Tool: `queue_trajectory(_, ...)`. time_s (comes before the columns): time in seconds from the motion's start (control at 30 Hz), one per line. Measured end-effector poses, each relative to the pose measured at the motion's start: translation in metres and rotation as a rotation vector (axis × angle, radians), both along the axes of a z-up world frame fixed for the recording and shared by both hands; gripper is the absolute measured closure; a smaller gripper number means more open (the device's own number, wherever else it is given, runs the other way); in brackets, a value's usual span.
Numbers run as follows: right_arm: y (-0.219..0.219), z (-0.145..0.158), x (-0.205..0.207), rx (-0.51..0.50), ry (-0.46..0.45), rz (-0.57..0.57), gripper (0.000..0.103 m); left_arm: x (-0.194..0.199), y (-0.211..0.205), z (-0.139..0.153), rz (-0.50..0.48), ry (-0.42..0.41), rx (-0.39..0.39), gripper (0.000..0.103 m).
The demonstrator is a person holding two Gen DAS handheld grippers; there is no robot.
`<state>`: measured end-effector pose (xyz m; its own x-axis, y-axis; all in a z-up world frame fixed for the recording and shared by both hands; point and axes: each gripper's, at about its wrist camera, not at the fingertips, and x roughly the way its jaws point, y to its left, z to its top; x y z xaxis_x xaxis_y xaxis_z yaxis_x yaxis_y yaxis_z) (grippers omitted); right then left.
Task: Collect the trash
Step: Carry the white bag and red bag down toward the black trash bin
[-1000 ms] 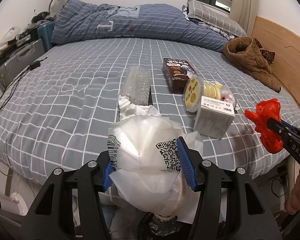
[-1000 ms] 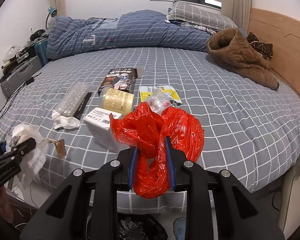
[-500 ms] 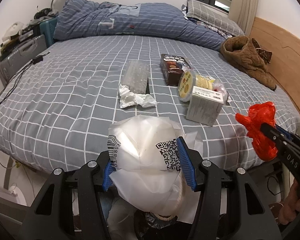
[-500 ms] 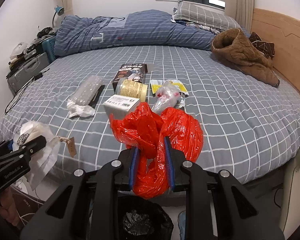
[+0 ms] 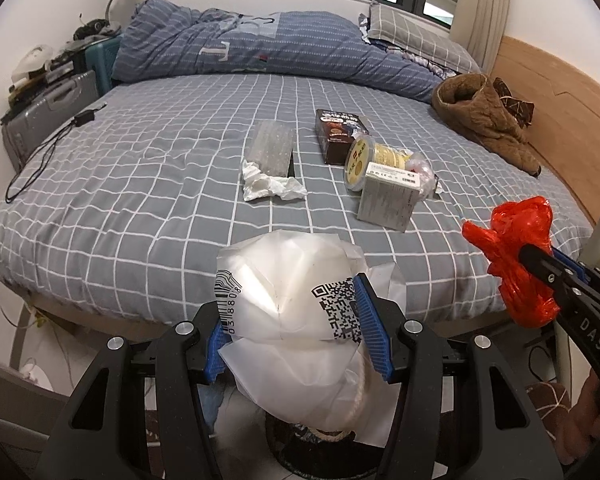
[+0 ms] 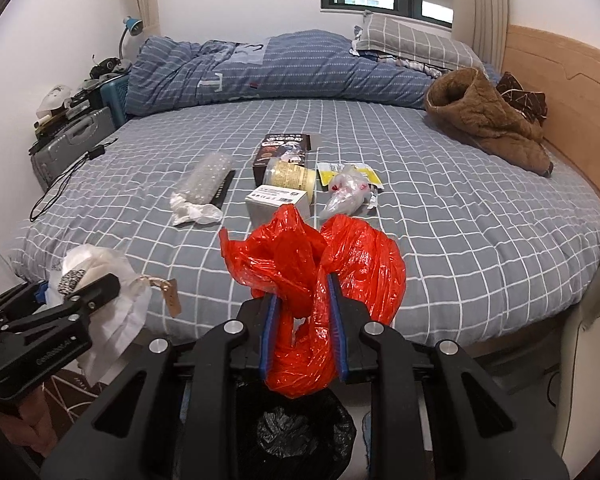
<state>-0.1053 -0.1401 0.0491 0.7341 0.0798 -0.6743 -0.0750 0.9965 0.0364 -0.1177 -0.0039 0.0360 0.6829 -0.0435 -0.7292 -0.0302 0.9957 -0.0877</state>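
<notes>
Now | left tool [image 5: 296,328] clamps white bag [image 5: 288,292], QR code, "031880"; right tool [image 6: 303,328] pinches red bag [image 6: 320,264]

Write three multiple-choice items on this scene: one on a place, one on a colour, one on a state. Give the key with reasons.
1. Where does the crumpled tissue lie?
A. on the bed beside the bubble wrap
B. in the bin
C. on the pillow

2. What colour is the bag in the right tongs?
A. blue
B. red
C. green

3. How do the left tongs stand?
A. open and empty
B. resting on the bed
C. shut on a white bag

Key: 1 A, the tissue touches the wrap's near end on the bed; 2 B, red plastic fills the pads; 3 C, both pads press the white bag.
</notes>
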Motion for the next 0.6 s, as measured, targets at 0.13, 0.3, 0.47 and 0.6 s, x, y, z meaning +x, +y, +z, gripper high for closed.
queue_trajectory(0.13,0.003,0.002,-0.013,0.005,0.003,-0.001,0.081,-0.012,0.001,0.0,-0.001,0.007,0.003,0.049)
queue_trajectory(0.3,0.009,0.001,-0.028,0.001,0.015,0.004,0.081,-0.028,0.0,0.002,-0.01,0.008,0.004,0.049)
queue_trajectory(0.47,0.015,0.001,-0.044,-0.007,0.026,0.014,0.081,-0.041,0.0,0.001,-0.013,0.012,0.005,0.049)
queue_trajectory(0.6,0.021,0.002,-0.055,-0.015,0.028,0.021,0.082,-0.049,-0.001,0.0,-0.007,0.015,0.006,0.049)
